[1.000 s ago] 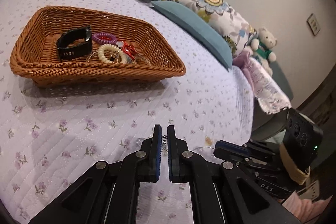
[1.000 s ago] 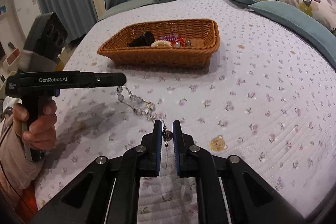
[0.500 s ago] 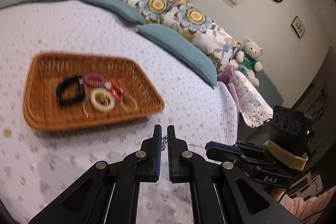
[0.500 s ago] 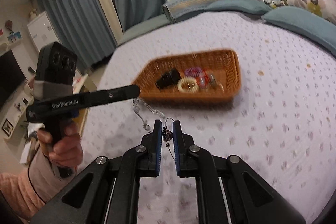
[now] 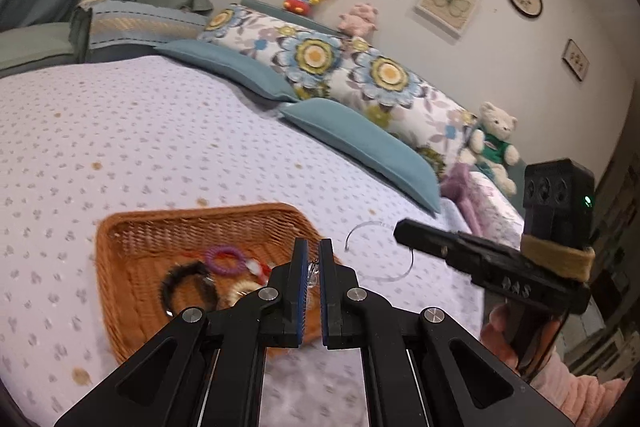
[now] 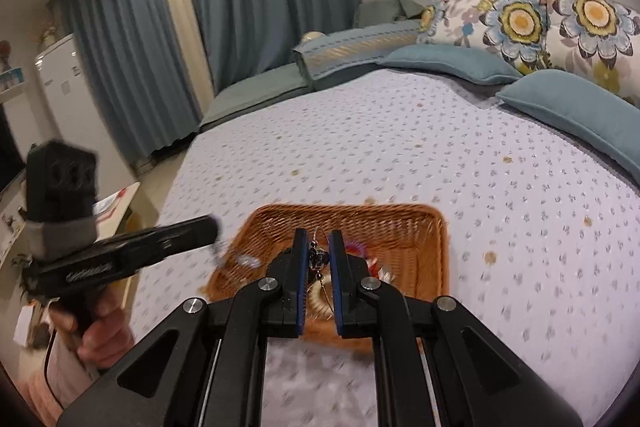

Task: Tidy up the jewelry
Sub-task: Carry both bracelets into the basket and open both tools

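Both grippers held above the wicker basket (image 5: 132,239) on the quilted bed (image 5: 120,131), a beaded necklace strung between them.

Left gripper (image 5: 313,281): jaws pressed nearly together, pinching one end of the necklace (image 5: 380,255); small clear beads just visible in the gap. Right gripper (image 6: 318,261): jaws closed on a dark bead of the same necklace, a thin wire end hanging below the bead.

Position of necklace: clear of the bed, over the near edge of the basket. In the left wrist view, only a thin pale loop shows, arching just right of the basket toward the other gripper's tip. In the right wrist view, a blurred run of beads trails from the left gripper's tip toward the basket's left rim.

Handling, as judged: light, limp, no stiffness of its own; likely to swing, sag and tangle. Beads hard and probably slippery against the pads; thread or wire fine and possibly fragile under a sharp tug. Best hold probably on a bead or clasp near each end, not on bare thread.

Already in basket: black band (image 5: 186,285), purple coil ring (image 5: 226,259), cream bead bracelet (image 5: 240,293), red item (image 5: 262,269).

Hard to make out: motion blur over basket contents; full length of necklace and its clasp not traceable; near part of basket hidden behind the grippers in both views.
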The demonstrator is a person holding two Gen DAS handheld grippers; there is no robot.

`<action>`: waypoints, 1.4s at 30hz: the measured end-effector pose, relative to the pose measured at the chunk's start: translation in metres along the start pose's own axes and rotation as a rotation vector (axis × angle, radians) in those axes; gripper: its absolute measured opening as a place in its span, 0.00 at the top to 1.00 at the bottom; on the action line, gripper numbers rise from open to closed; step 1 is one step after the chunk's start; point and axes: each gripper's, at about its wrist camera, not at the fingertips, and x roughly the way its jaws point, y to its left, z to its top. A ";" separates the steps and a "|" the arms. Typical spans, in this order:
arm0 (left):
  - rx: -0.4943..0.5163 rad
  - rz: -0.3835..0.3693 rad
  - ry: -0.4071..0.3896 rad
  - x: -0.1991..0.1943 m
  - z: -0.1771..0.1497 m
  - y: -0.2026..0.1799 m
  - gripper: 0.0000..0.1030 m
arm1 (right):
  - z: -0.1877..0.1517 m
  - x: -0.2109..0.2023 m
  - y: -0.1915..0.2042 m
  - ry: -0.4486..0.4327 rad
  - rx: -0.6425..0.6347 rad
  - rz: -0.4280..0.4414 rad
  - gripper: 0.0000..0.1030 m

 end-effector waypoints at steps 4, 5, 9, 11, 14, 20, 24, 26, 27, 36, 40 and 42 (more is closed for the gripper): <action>-0.033 0.048 0.039 0.022 0.009 0.033 0.95 | 0.011 0.042 -0.023 0.041 0.022 -0.046 0.89; -0.035 0.059 0.045 0.027 0.011 0.039 0.95 | 0.012 0.055 -0.030 0.056 0.032 -0.052 0.89; -0.055 0.136 0.071 0.047 0.012 0.068 0.95 | 0.009 0.093 -0.050 0.104 0.051 -0.079 0.89; -0.075 0.162 0.082 0.053 0.007 0.081 0.95 | 0.004 0.108 -0.056 0.131 0.052 -0.101 0.89; -0.094 0.205 0.107 0.062 0.002 0.097 0.95 | -0.004 0.123 -0.060 0.159 0.051 -0.124 0.89; -0.127 0.284 0.152 0.075 -0.010 0.116 0.95 | -0.016 0.138 -0.074 0.203 0.089 -0.139 0.89; -0.139 0.320 0.157 0.079 -0.015 0.122 0.95 | -0.019 0.138 -0.080 0.205 0.104 -0.126 0.88; -0.135 0.334 0.160 0.079 -0.015 0.120 0.94 | -0.020 0.136 -0.082 0.200 0.120 -0.114 0.86; -0.136 0.325 0.163 0.078 -0.014 0.119 0.89 | -0.019 0.135 -0.084 0.203 0.129 -0.101 0.85; -0.092 0.304 0.036 0.032 -0.002 0.081 0.47 | -0.005 0.099 -0.063 0.142 0.106 -0.071 0.67; -0.057 0.301 -0.043 -0.005 -0.001 0.050 0.47 | -0.003 0.071 -0.041 0.113 0.086 -0.079 0.63; -0.036 0.314 -0.085 -0.024 -0.001 0.030 0.46 | -0.005 0.049 -0.029 0.078 0.082 -0.093 0.60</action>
